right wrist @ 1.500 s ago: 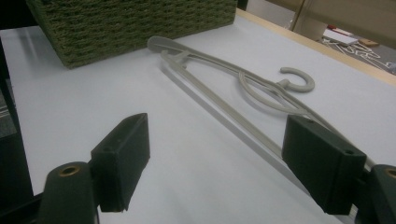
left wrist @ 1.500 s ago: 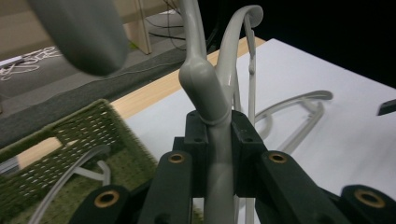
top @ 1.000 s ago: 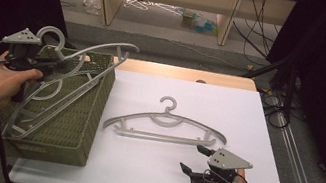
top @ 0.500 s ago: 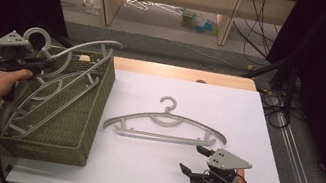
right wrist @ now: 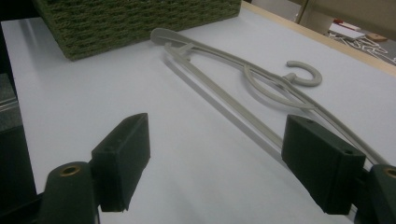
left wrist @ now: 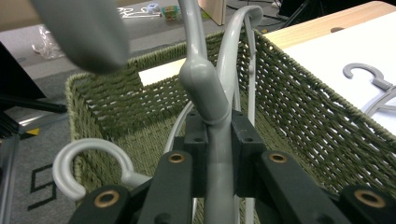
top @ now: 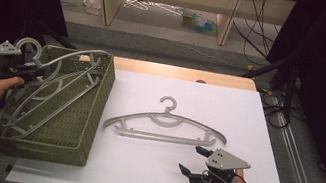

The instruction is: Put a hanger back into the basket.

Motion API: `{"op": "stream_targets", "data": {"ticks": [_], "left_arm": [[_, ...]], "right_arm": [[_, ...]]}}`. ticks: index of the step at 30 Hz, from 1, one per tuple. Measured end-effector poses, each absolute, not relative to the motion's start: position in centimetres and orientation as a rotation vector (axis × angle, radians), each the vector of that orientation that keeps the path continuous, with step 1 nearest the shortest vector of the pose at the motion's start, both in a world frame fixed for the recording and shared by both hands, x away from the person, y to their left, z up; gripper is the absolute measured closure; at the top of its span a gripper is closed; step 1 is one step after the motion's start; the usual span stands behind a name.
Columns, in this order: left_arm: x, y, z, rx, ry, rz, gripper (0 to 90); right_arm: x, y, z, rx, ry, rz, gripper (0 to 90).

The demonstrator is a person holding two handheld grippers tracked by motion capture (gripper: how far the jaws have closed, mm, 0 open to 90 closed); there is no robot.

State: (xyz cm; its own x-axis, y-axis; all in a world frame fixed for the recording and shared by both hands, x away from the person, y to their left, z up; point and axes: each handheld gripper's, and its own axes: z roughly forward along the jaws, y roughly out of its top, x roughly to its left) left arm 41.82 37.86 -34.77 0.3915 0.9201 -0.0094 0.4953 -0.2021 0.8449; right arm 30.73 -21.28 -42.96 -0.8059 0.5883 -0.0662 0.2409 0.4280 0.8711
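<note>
1. Nearest, at the right, the right gripper (top: 195,161) rests low over the white table (top: 147,170) with its jaws wide apart and nothing between them; it has kept its place over the last second.
2. Just beyond it a grey hanger on the table (top: 165,125) lies flat, hook pointing to the far side, untouched.
3. At the left stands the green woven basket (top: 89,124), with at least one grey hanger already leaning inside it.
4. Over the basket's far left corner, the left gripper (top: 37,71) is clamped on the neck of a held hanger (left wrist: 205,88), just below its hook.
5. The change: a second ago that hanger stood higher and more to the right over the basket; now it has sunk lower, toward the left wall. I judge it is nearly stowed; release comes next, then the table hanger.
</note>
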Motion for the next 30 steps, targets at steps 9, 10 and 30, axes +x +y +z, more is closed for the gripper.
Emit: {"op": "stream_targets", "data": {"ticks": [9,10,30], "left_arm": [[42.9,37.7,-36.7,1.981,1.267,0.627,79.1],[43.0,37.7,-37.0,1.998,1.281,0.616,79.1],[44.1,37.5,-41.0,2.033,1.493,0.586,74.5]], "right_arm": [[30.8,-21.3,-43.0,0.710,2.323,1.335,24.6],[30.8,-21.3,-43.0,0.712,2.329,1.333,24.6],[30.9,-21.3,-43.2,0.712,2.336,1.329,24.5]]}}
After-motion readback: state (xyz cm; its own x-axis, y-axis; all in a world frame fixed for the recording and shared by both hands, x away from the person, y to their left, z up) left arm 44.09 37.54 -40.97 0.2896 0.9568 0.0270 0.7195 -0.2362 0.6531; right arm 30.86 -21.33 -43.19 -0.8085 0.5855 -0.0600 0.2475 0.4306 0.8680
